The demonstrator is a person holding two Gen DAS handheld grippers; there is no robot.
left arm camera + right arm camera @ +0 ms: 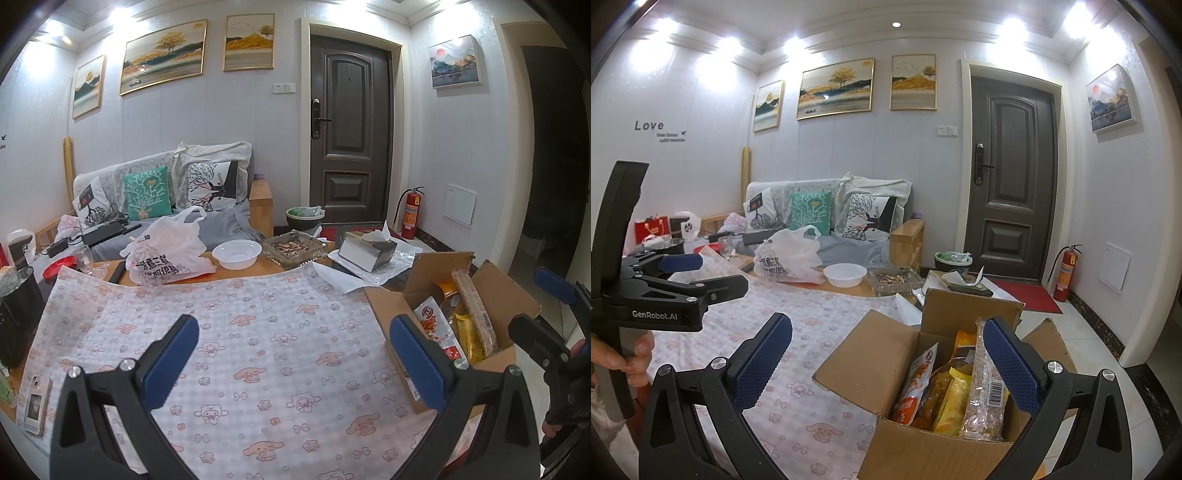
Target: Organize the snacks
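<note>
Standing beside the table, an onlooker takes the left wrist view first. The left gripper (pixel 291 354) hangs released above the patterned cloth (pixel 258 325), jaws wide apart and holding nothing. The cardboard box (pixel 399 354) of snack packets (pixel 439 328) sits at the cloth's right edge, just beside the right-hand finger. Likely fault: a sideways sweep from this pose could strike the box wall or an upright flap and push the box toward the table edge. A phone (pixel 35 402) lies at the near left corner and could be knocked off by a careless return swing.

In the right wrist view, the right gripper (pixel 886 362) is likewise released and empty, angled down over the open box (pixel 882 365). Packets stand upright and tightly packed: an orange pouch (pixel 916 380), a yellow packet (pixel 951 402) and a long clear bar (pixel 984 391). Likely fault: closing here may pinch two wrappers together or crush the contents. The left gripper (pixel 701 273) hovers well apart, over the cloth.
</note>
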